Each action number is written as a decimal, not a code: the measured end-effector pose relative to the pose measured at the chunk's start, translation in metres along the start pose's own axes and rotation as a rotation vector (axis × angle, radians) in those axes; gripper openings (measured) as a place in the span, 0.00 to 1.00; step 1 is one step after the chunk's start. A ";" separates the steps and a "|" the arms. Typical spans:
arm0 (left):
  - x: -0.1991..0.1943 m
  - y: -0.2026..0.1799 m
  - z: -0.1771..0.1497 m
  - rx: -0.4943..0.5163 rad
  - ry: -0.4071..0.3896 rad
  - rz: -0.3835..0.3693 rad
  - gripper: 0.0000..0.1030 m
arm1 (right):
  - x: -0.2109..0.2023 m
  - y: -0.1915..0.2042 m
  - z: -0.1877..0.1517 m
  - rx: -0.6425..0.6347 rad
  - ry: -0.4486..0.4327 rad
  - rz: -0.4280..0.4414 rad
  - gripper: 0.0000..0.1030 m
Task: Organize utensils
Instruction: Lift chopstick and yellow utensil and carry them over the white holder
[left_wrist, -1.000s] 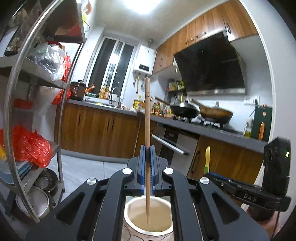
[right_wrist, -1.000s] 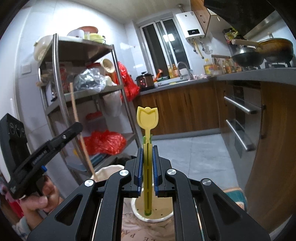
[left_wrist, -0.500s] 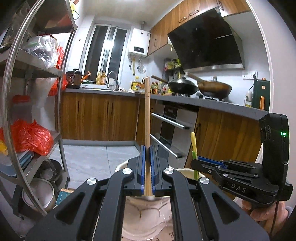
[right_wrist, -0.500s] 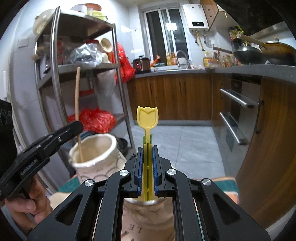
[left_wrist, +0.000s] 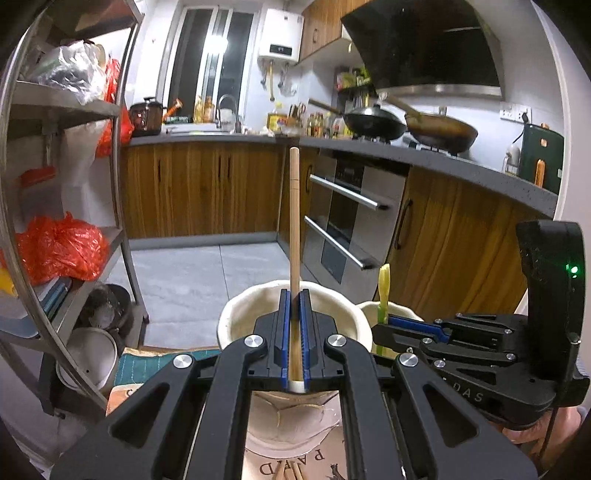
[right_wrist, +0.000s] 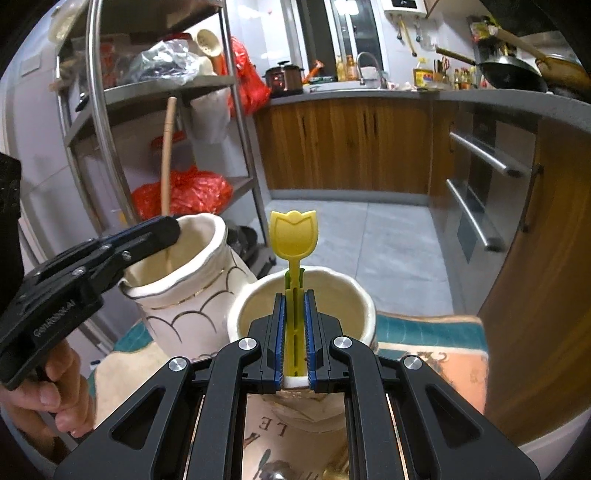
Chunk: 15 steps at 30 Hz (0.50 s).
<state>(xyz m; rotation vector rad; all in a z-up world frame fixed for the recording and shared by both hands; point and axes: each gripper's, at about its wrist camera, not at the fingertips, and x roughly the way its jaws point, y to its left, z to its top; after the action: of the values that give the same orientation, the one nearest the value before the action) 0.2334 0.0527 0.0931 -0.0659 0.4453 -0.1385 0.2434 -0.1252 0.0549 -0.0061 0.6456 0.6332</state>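
The left tool (left_wrist: 294, 332) pinched an upright wooden stick (left_wrist: 294, 236) over the mouth of a cream vase with gold scallop lines (right_wrist: 184, 291). The right tool (right_wrist: 294, 332) pinched a yellow tulip-topped utensil (right_wrist: 293, 236), upright over a second cream jar (right_wrist: 354, 295) just beside the vase. Both vessels stood on a printed cloth (right_wrist: 424, 332) on the desk; letters "LE" (right_wrist: 273, 428) showed upside down on it. "DAS" (left_wrist: 469, 396) was partly legible on the right tool's body.
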 end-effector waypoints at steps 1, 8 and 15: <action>0.002 0.000 0.001 0.001 0.007 -0.001 0.04 | 0.001 0.001 0.001 0.001 0.006 0.002 0.11; 0.010 0.002 0.008 -0.003 0.055 0.020 0.04 | 0.009 0.002 0.008 0.007 0.052 0.007 0.11; 0.013 0.005 0.010 -0.010 0.066 0.054 0.04 | 0.013 0.008 0.009 -0.032 0.075 -0.052 0.11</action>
<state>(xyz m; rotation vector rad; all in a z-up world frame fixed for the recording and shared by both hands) 0.2503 0.0557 0.0961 -0.0596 0.5128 -0.0858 0.2525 -0.1095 0.0562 -0.0765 0.7053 0.5952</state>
